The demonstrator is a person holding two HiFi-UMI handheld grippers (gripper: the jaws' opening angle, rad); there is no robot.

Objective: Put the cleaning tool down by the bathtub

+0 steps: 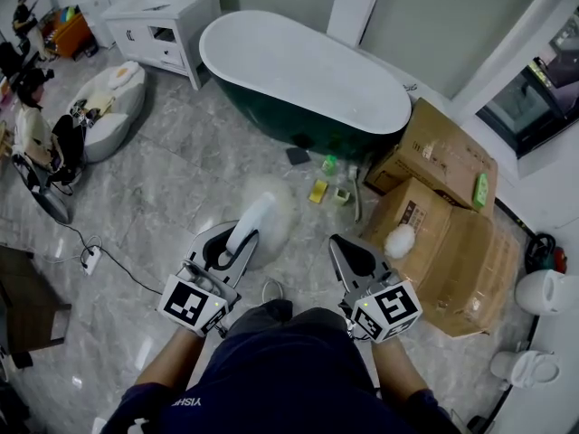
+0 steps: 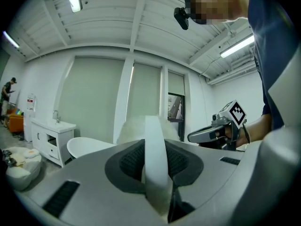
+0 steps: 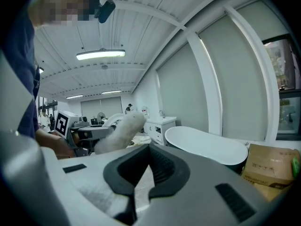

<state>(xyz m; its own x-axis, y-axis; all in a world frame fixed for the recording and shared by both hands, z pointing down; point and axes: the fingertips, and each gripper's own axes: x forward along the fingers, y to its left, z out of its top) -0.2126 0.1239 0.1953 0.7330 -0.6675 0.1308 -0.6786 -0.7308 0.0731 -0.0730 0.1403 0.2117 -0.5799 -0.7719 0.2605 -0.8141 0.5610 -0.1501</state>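
From the head view, the left gripper (image 1: 237, 235) was clamped on the white handle of the cleaning tool (image 1: 257, 213), whose fluffy head hung over the floor, well short of the bathtub (image 1: 298, 66). The right gripper (image 1: 336, 240) was beside it, near the cardboard boxes (image 1: 443, 233).

In the left gripper view, both pads pressed the handle, which stood upright between them.

In the right gripper view, the jaws seemed closed with nothing between them; only a sliver of floor showed.
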